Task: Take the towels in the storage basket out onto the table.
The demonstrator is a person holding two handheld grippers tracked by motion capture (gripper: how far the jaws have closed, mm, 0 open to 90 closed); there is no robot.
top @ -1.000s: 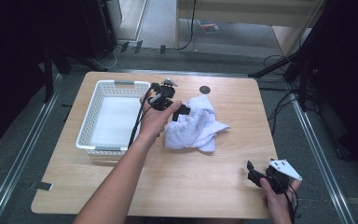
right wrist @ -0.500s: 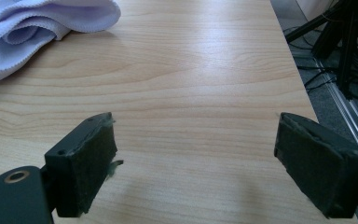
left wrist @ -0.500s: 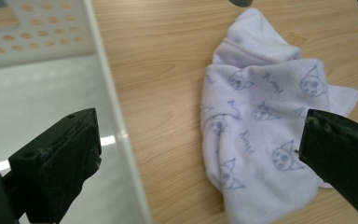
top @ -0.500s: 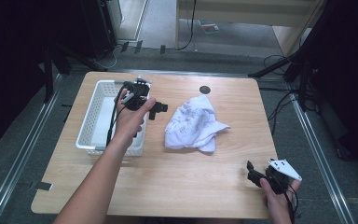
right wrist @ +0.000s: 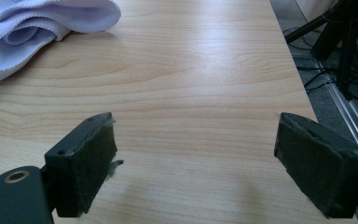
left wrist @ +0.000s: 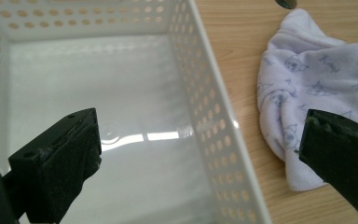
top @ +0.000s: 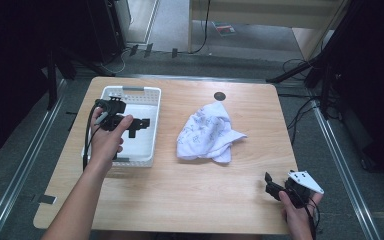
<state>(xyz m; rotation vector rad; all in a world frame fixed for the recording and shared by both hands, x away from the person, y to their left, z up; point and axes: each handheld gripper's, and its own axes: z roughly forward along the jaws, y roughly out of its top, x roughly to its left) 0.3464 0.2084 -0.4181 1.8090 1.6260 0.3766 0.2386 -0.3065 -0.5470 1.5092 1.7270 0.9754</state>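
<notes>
Fingers (left wrist: 56,163) of the left gripper (top: 139,123) stand wide apart with nothing between them, hanging over the white perforated plastic basket (top: 152,107) at the left of the pale wooden desk (top: 180,195). A second ago that gripper was on the crumpled white printed cloth (top: 207,132); it has since swung left, away from the cloth and over the basket, empty. I judge that the cloth has been let go or missed, so no transfer into the basket has happened. The cloth lies in a heap at the middle of the desk, well apart from the basket's right wall, near a small dark round spot (top: 220,96) at the far edge. At the near right corner the right gripper (top: 271,184) rests low, its fingers (right wrist: 81,163) also wide open and empty, close to the desk's right edge. Bare desk between cloth and both grippers leaves open room.
</notes>
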